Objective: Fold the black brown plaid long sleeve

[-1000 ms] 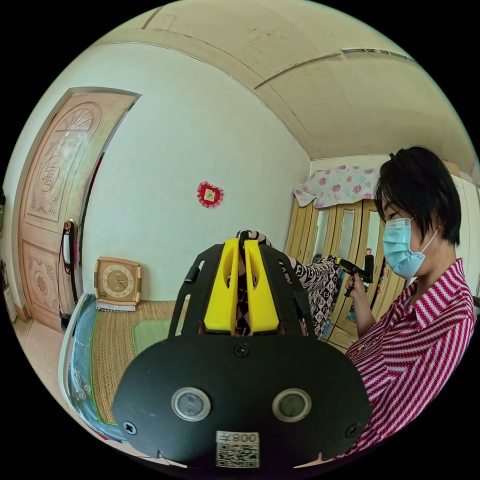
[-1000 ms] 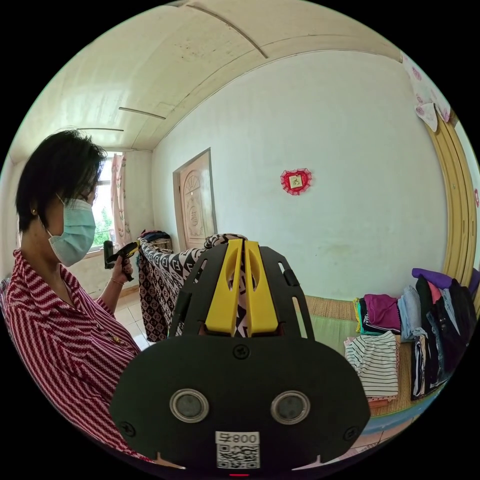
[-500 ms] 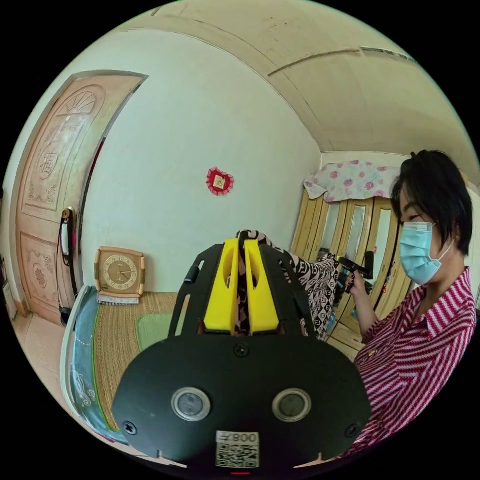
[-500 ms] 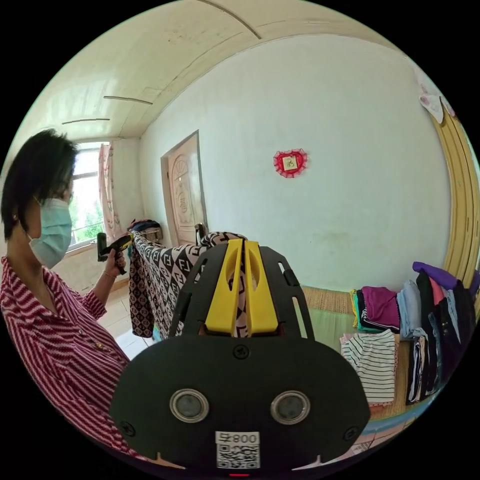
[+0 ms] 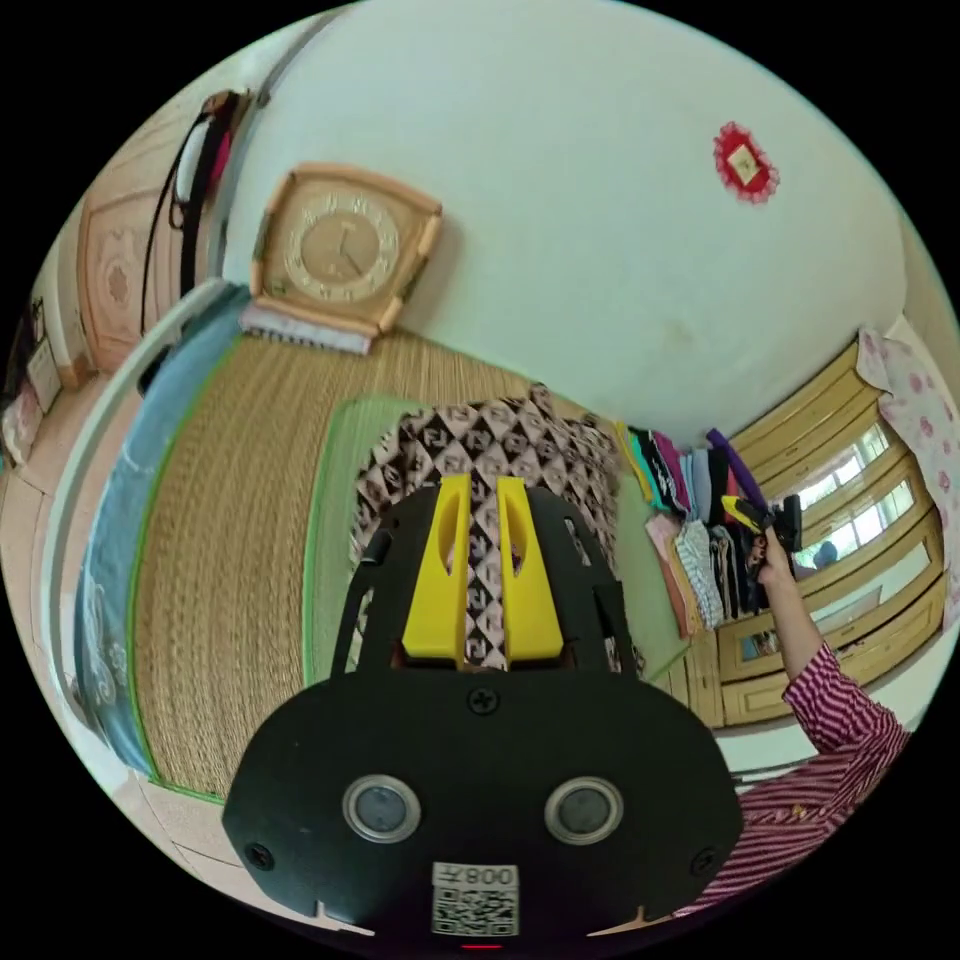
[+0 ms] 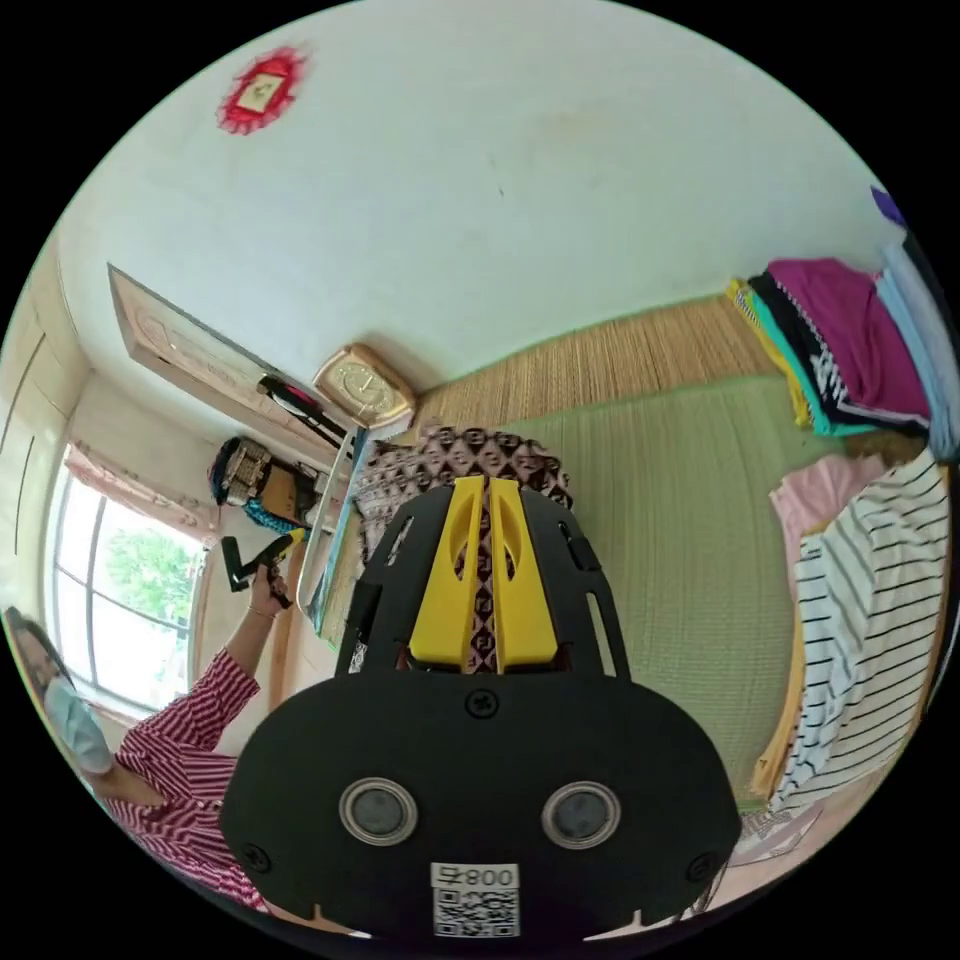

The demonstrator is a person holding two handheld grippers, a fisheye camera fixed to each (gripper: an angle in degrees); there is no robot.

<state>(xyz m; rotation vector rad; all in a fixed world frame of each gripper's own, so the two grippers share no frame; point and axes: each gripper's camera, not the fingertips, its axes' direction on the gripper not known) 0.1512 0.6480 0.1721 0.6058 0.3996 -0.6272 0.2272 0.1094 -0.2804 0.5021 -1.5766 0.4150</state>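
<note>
1. Left tool [image 5: 482, 480]: yellow jaws slightly spread, plaid long sleeve [image 5: 490, 450] runs between them; can't tell whether they grip it.
2. Right tool [image 6: 486, 485]: jaws nearly together, pinching a strip of the same garment [image 6: 450, 460].
3. Garment lies on the green mat [image 5: 335, 500] of the bed, bunched ahead of both tools.
4. Left gripper view adds: wardrobe [image 5: 850, 590] with mirrored doors, the person's sleeve [image 5: 835, 690] and hand holding the right tool [image 5: 745, 512] up near the clothes stack [image 5: 690, 490].
5. Right gripper view adds: window [image 6: 130, 590], the left tool [image 6: 285, 540] in the person's raised hand [image 6: 265, 590], striped shirt [image 6: 870, 640] and pink item [image 6: 820, 495] on the mat, folded pile [image 6: 850, 340] behind.
6. Both views: woven straw mat [image 5: 220, 520], clock [image 5: 340, 250] leaning on white wall, red wall ornament [image 5: 745, 162], door [image 5: 105, 280].
</note>
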